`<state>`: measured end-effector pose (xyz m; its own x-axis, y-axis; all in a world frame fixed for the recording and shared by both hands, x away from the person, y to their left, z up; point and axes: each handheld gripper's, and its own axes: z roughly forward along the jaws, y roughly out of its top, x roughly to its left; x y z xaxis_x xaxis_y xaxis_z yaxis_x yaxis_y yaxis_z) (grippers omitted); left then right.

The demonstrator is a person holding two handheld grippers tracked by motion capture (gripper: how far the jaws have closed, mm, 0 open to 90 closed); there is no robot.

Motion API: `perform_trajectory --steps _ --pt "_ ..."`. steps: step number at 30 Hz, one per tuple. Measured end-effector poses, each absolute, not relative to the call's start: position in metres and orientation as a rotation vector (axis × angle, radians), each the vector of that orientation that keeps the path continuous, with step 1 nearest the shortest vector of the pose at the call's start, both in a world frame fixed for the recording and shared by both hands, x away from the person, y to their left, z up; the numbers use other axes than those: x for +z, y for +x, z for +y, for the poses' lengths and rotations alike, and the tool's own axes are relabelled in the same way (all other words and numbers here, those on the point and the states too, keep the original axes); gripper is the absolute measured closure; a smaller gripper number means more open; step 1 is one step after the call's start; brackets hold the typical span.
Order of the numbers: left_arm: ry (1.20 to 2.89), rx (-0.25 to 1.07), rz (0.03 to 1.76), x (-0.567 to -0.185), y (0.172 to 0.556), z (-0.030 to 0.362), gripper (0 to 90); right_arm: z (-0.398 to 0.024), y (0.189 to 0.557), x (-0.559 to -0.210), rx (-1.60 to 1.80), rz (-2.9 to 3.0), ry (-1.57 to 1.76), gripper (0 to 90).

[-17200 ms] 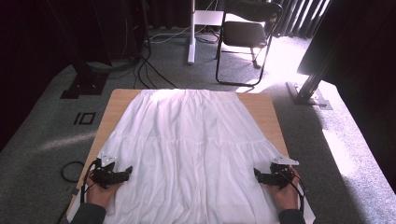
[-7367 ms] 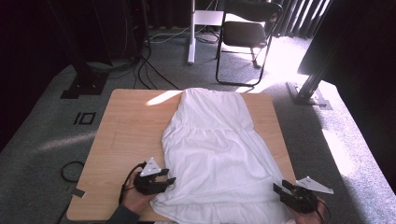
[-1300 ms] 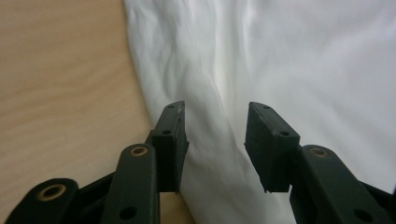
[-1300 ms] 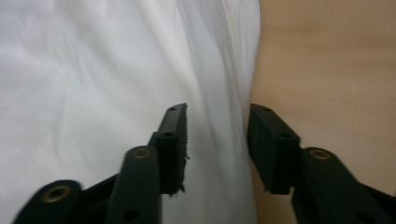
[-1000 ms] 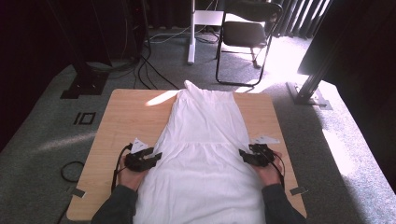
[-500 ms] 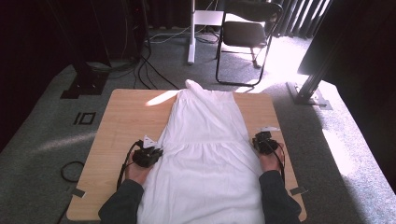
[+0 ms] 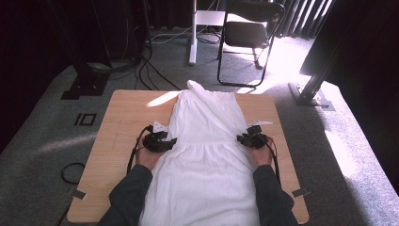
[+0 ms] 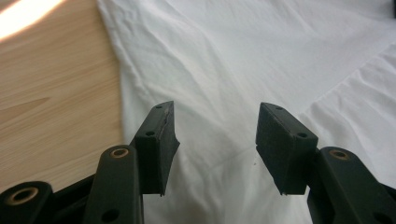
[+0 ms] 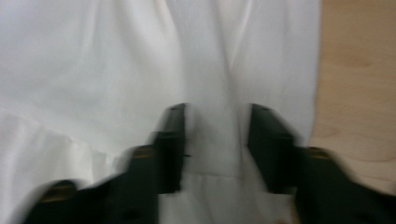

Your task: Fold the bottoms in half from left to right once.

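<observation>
A white garment (image 7: 207, 146) lies lengthwise on the wooden table (image 7: 127, 113), its sides folded in to a narrow shape. My left gripper (image 7: 172, 141) is at the garment's left edge near the waist seam. In the left gripper view its jaws (image 8: 215, 140) have just been opening and stand wide apart over the white cloth (image 8: 243, 56), pressing nothing. My right gripper (image 7: 240, 139) is at the garment's right edge. The right gripper view is blurred: those jaws (image 9: 215, 140) have just been opening, and a soft ridge of cloth (image 9: 212, 93) runs through the gap between them.
Bare wood (image 8: 51, 93) runs along the garment's left side and a narrower strip (image 9: 359, 70) along its right. Past the table's far edge stand a black chair (image 7: 249, 33), a white pole (image 7: 193, 33), floor cables (image 7: 141, 70) and a metal post base (image 7: 310, 94).
Both grippers have moved farther up the garment's sides, and the right one has come in onto the cloth. Long before, the garment lay spread wide; now it is folded narrow.
</observation>
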<state>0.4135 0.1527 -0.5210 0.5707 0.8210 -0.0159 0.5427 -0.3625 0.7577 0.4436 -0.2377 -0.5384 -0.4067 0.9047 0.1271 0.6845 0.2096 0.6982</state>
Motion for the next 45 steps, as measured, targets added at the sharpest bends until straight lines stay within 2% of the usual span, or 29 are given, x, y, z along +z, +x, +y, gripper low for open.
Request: perform_trajectory --steps 1,2,5,9,12,18,21,22,25,30,33,35,36,40,41,42,43,44,45 --pt "2.070 0.473 1.094 -0.524 0.415 0.151 48.4 -0.236 0.444 -0.538 0.945 2.179 1.478 87.2" --pt "2.076 0.466 1.097 -0.527 0.416 0.151 48.4 -0.235 0.439 -0.533 0.920 2.100 1.455 88.1" --pt "2.095 0.448 1.116 -0.533 0.417 0.152 48.4 -0.248 0.421 -0.513 1.008 1.900 1.441 88.1" --pt "2.074 0.446 1.125 -0.533 0.420 0.153 45.9 -0.254 0.428 -0.534 0.857 1.948 1.514 85.4" --pt "2.057 0.506 1.138 -0.528 0.428 0.149 43.4 -0.252 0.432 -0.549 0.829 1.945 1.575 83.6" --pt "2.110 0.489 1.204 -0.543 0.447 0.140 42.8 -0.251 0.434 -0.552 0.830 1.952 1.592 83.3" --pt "2.111 0.456 1.195 -0.544 0.444 0.141 74.8 -0.254 0.432 -0.552 0.841 1.977 1.589 85.6" --pt "2.143 0.469 1.167 -0.543 0.438 0.139 79.0 -0.252 0.430 -0.552 0.839 1.988 1.578 86.3" --pt "2.147 0.454 1.163 -0.543 0.431 0.142 81.6 -0.246 0.418 -0.551 0.809 2.030 1.531 87.1" --pt "2.144 0.419 1.144 -0.543 0.400 0.159 81.6 -0.245 0.389 -0.552 0.848 2.064 1.508 87.1" --pt "2.132 0.383 1.128 -0.545 0.366 0.170 81.2 -0.243 0.352 -0.552 0.867 2.124 1.467 87.1" --pt "2.129 0.366 1.115 -0.546 0.354 0.173 81.1 -0.243 0.342 -0.552 0.872 2.135 1.460 87.1" --pt "2.137 0.359 1.095 -0.547 0.337 0.176 80.4 -0.245 0.322 -0.553 0.892 2.147 1.452 87.1" --pt "2.148 0.330 1.064 -0.548 0.309 0.179 79.1 -0.251 0.290 -0.554 0.937 2.178 1.470 86.9" --pt "2.151 0.330 1.057 -0.548 0.305 0.180 76.8 -0.251 0.287 -0.554 0.933 2.188 1.468 86.8" --pt "2.159 0.331 1.042 -0.548 0.300 0.181 71.3 -0.251 0.284 -0.553 0.926 2.204 1.462 85.6" --pt "2.155 0.342 1.024 -0.547 0.296 0.182 63.0 -0.251 0.282 -0.552 0.925 2.214 1.452 80.7" --pt "2.138 0.364 1.014 -0.546 0.295 0.183 63.0 -0.251 0.282 -0.552 0.925 2.214 1.452 80.7" --pt "2.118 0.383 1.009 -0.543 0.295 0.185 56.5 -0.251 0.283 -0.549 0.932 2.189 1.413 67.2"
